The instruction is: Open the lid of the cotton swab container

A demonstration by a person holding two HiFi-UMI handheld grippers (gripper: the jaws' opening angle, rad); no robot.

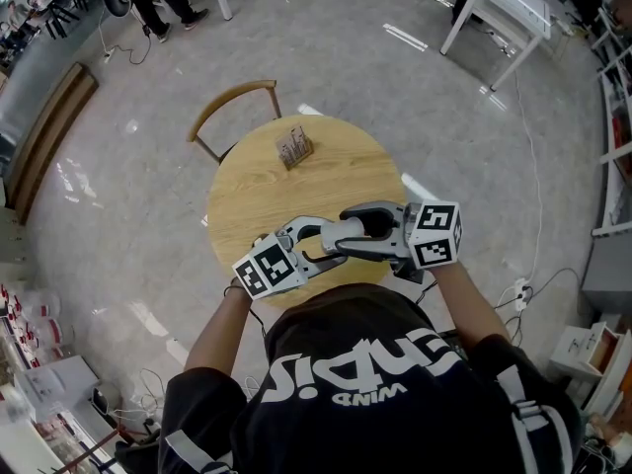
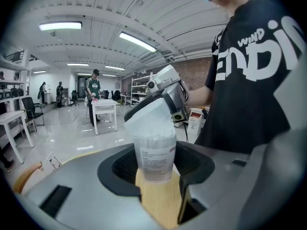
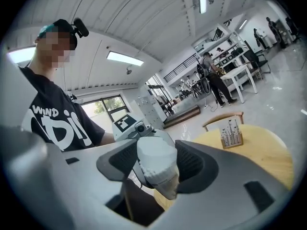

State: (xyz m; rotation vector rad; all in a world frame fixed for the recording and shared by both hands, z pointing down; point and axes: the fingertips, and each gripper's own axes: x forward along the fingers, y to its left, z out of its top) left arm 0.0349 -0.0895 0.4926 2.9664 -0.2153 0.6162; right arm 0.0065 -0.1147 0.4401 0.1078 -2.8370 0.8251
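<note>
Steadiness decides this step. The left gripper (image 2: 156,172), jaws clamped on the clear cylindrical plastic cotton swab container (image 2: 154,152), needs a firm, unmoving hold. The right gripper (image 3: 156,166), jaws closed on the white plastic lid (image 3: 153,155), should probably pull in line with the body. The container hangs just above the near edge of the round wooden table (image 1: 257,196). Its clear wall shows packed white swabs and a printed label.

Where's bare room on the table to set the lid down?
The table is bare from the wooden holder at its far edge to the left gripper and right gripper, and beside the holder. Crowded: near edge, round the container.
</note>
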